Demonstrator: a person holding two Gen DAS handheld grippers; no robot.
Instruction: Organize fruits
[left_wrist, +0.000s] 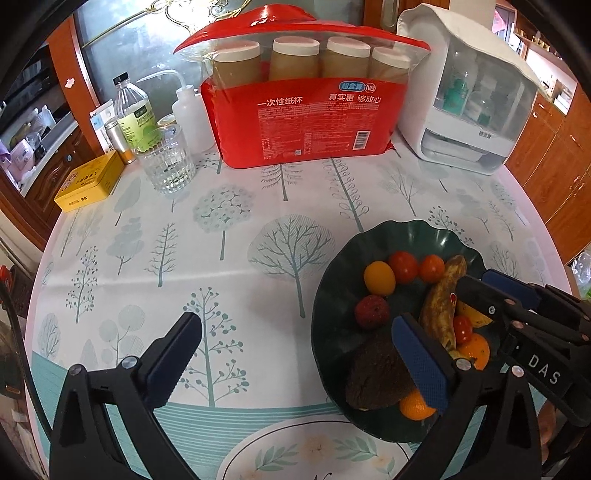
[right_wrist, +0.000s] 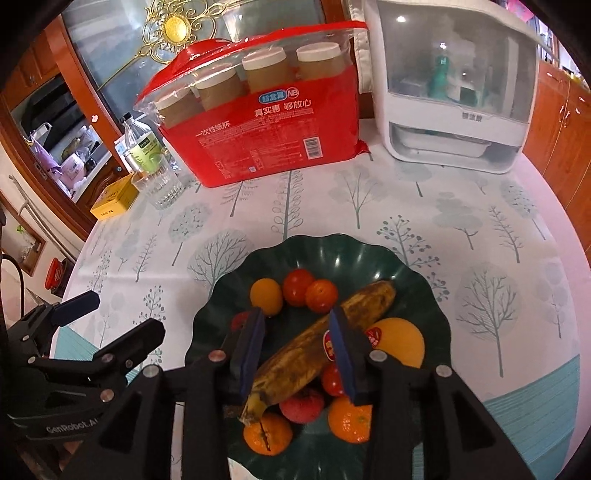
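1. Tree-printed tablecloth (left_wrist: 258, 258) covers the round table, with a red pack of paper cups (left_wrist: 306, 122) at the back
2. Dark green plate (right_wrist: 424, 295) sits near the front edge and holds all the fruit
3. Brown-spotted banana (right_wrist: 295, 362) lies diagonally across the plate, over tangerines and tomatoes
4. Left gripper (left_wrist: 295, 350) hangs spread wide, empty, 1 finger over the cloth, the other over the plate
5. Right gripper (right_wrist: 297, 354) straddles the banana, its pads parted and not pressing it
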